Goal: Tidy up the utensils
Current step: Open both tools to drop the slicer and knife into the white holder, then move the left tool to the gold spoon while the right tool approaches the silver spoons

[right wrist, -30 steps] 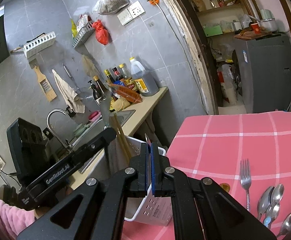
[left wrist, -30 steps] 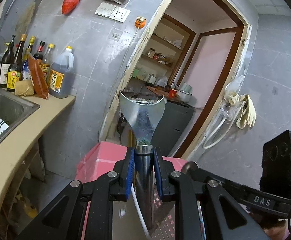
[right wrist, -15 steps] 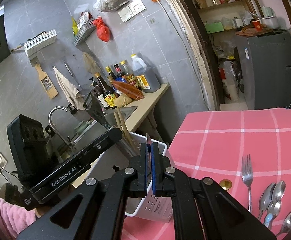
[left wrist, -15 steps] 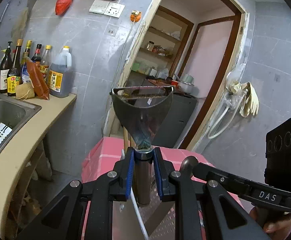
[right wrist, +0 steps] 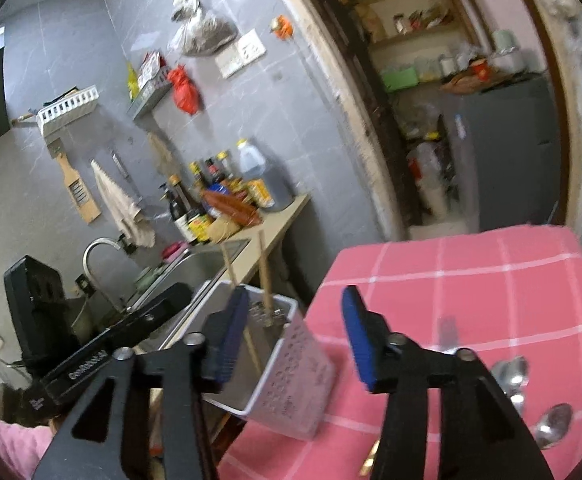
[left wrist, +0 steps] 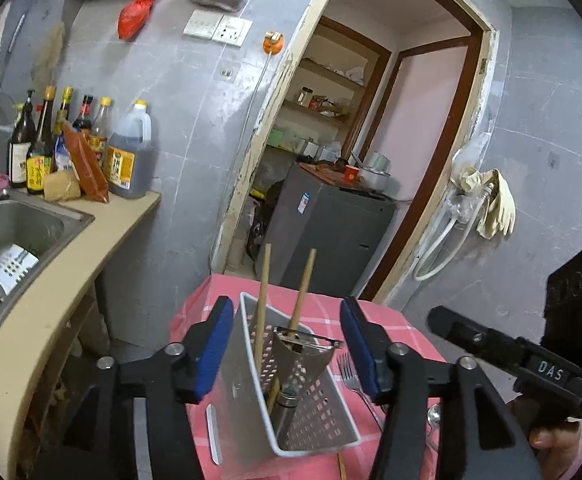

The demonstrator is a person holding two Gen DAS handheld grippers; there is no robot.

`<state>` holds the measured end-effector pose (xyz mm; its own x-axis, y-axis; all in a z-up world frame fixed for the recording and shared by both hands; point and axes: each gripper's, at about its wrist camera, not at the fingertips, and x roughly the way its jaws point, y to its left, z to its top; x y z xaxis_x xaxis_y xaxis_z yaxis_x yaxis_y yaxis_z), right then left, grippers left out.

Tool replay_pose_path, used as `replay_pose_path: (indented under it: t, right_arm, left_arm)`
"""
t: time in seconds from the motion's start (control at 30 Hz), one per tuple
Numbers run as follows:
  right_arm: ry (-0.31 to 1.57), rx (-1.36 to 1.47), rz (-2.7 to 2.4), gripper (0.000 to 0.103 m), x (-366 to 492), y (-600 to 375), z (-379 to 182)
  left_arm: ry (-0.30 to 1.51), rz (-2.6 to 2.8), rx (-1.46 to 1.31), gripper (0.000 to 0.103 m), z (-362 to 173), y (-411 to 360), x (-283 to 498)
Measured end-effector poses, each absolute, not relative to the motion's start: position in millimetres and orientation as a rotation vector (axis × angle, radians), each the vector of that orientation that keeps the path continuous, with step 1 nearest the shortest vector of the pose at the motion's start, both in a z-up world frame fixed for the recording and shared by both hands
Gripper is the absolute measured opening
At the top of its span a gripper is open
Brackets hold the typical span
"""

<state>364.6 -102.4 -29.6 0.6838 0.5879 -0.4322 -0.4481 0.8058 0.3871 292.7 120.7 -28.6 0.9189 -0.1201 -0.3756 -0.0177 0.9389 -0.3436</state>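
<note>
Left gripper (left wrist: 287, 344) opening, pads clear of everything. Right gripper (right wrist: 295, 336) opening, nothing pinched. Spatula (left wrist: 303, 364) and chopsticks (left wrist: 262, 300) upright in white caddy (left wrist: 251, 392), lower centre of frame, on pink tablecloth (right wrist: 471, 280).

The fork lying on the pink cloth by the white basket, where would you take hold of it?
Grip the fork across its slim handle, coming from above, hedged: it lies flat on the tablecloth, tines pointing away. The basket crowds its left, so approach from the right.
</note>
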Motion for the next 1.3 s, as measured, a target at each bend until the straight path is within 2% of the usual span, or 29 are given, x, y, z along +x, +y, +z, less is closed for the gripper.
replay_pose_path:
  t: [0.1,0.17,0.33,0.43,0.83,1.3]
  right_arm:
    - [0.506,0.240,0.526,0.065,353,-120,-16]
    - [0.468,0.233,0.491,0.079,346,-133,-8]
    - [0.381,0.218,0.402,0.101,328,-169,10]
    - [0.354,0.202,0.361,0.102,320,-190,14]
    - [0.391,0.160,0.273,0.102,315,-261,0]
    - [0.574,0.176,0.274,0.102,345,-311,-59]
  left_arm:
    - [0.372,-0.039,-0.332,0.069,-20,110,284]
    - [0.351,-0.033,-0.330,0.080,-15,103,279]
    - [0.324,-0.021,-0.316,0.098,-7,83,271]
    - [0.313,-0.019,-0.303,0.102,-3,66,266]
    - [0.342,-0.065,-0.223,0.103,-6,-4,266]
    - [0.521,-0.085,-0.205,0.103,-59,-48,301]
